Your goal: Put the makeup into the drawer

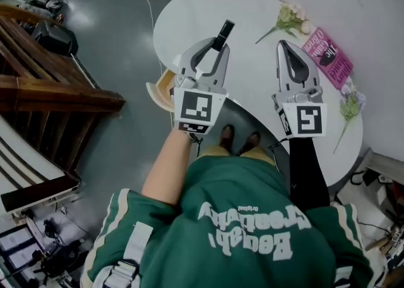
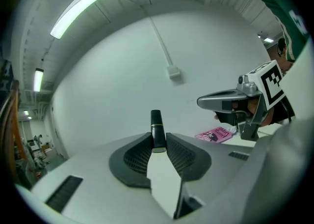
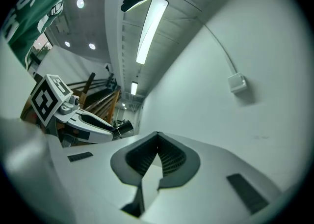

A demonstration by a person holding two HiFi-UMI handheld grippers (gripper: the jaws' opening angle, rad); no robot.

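My left gripper (image 1: pixel 214 45) is shut on a slim black makeup tube (image 1: pixel 223 33), which sticks out past the fingertips above the white table (image 1: pixel 189 15). In the left gripper view the same tube (image 2: pixel 156 128) stands upright between the dark pads (image 2: pixel 138 154), with the right gripper (image 2: pixel 216 101) to its right. My right gripper (image 1: pixel 285 45) hovers over the table with its fingertips together and nothing between them. In the right gripper view its jaws meet at the tip (image 3: pixel 157 134), and the left gripper (image 3: pixel 115 129) with the tube shows at left. No drawer is in view.
A pink book (image 1: pixel 329 56) lies at the table's far right with flower sprigs (image 1: pixel 289 18) (image 1: pixel 350 105) beside it. A tan chair seat (image 1: pixel 163 90) pokes from under the table's left edge. Wooden stairs (image 1: pixel 44 78) rise at left over a grey floor. A white wall (image 2: pixel 122 80) is ahead.
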